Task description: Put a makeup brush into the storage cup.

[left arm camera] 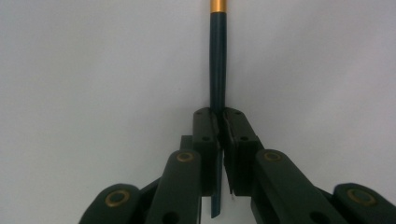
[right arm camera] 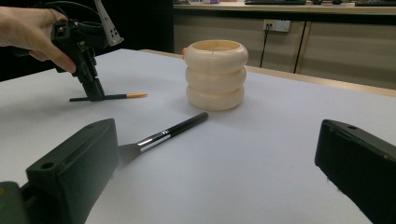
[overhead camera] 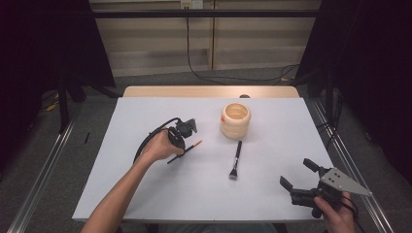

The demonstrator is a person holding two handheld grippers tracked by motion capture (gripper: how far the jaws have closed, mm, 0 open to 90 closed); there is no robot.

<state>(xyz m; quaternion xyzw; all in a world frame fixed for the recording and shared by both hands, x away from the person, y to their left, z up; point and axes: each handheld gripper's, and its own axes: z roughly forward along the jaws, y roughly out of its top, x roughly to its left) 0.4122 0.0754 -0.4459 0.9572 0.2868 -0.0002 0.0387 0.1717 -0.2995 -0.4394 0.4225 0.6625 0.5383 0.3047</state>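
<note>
A thin dark brush (overhead camera: 193,146) with an orange end lies on the white table, left of centre. My left gripper (overhead camera: 178,154) points down and is shut on its handle. In the left gripper view the pads (left arm camera: 205,128) clamp the dark handle (left arm camera: 218,60), and a gold band shows farther along it. My right gripper (overhead camera: 298,174) rests open near the front right corner with nothing between its jaws. In the right gripper view, the left gripper (right arm camera: 95,94) stands on the thin brush (right arm camera: 122,96).
A cream ribbed holder (overhead camera: 235,120) stands upright behind the table's centre, also in the right gripper view (right arm camera: 215,74). A black flat makeup brush (overhead camera: 236,159) lies in front of it, bristles toward me (right arm camera: 163,135). The white table top (overhead camera: 145,194) ends at a wooden strip at the back.
</note>
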